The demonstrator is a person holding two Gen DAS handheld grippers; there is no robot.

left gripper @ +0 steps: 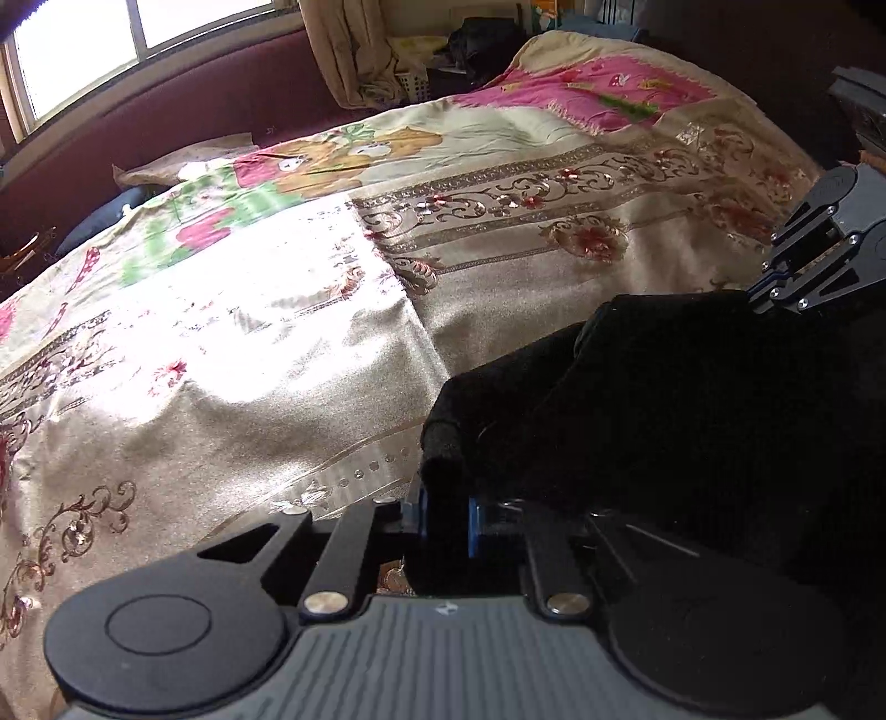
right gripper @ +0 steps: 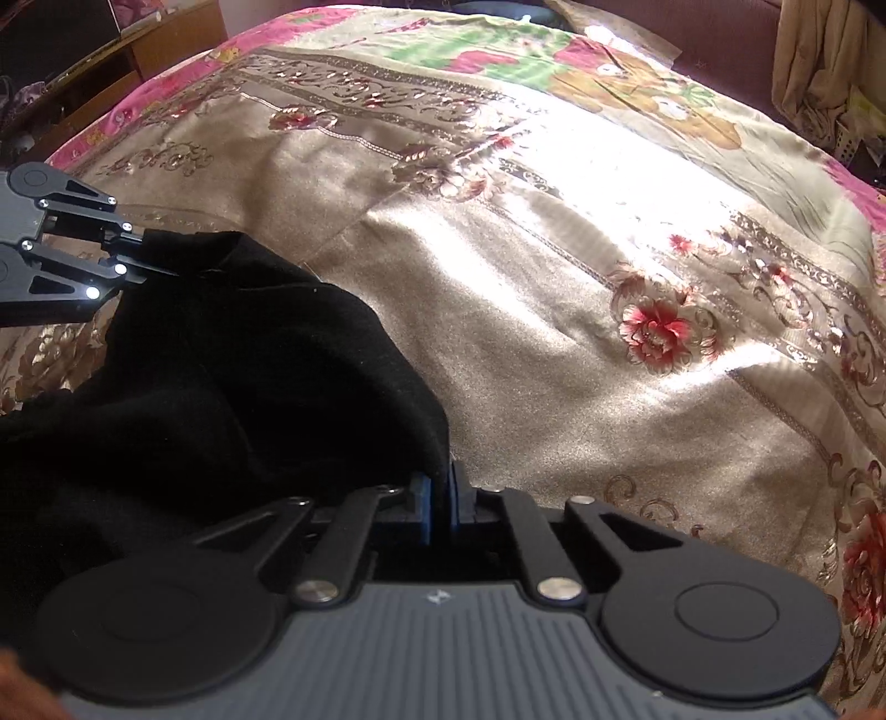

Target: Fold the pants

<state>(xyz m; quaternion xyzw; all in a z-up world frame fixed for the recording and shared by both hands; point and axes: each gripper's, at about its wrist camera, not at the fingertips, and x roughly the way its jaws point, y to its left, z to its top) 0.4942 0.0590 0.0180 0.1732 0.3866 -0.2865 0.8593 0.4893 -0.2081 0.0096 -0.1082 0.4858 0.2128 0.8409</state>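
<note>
Black knit fabric, one pair of pants [left gripper: 637,399], was recorded on one bed, gripped by two grippers. The left gripper [left gripper: 446,518] was pinched on a rolled edge of the garment, blue pads pressed against the cloth. The right gripper [right gripper: 440,507] was likewise clamped on a thin edge of the same pants, its pads nearly together. The garment hung bunched between the two tools, just above the bedspread [right gripper: 554,360]. The pants were matte and soft-textured; the bedspread was glossy beige satin with red floral scrollwork. One window [left gripper: 83,50] stood beyond the bed.
</note>
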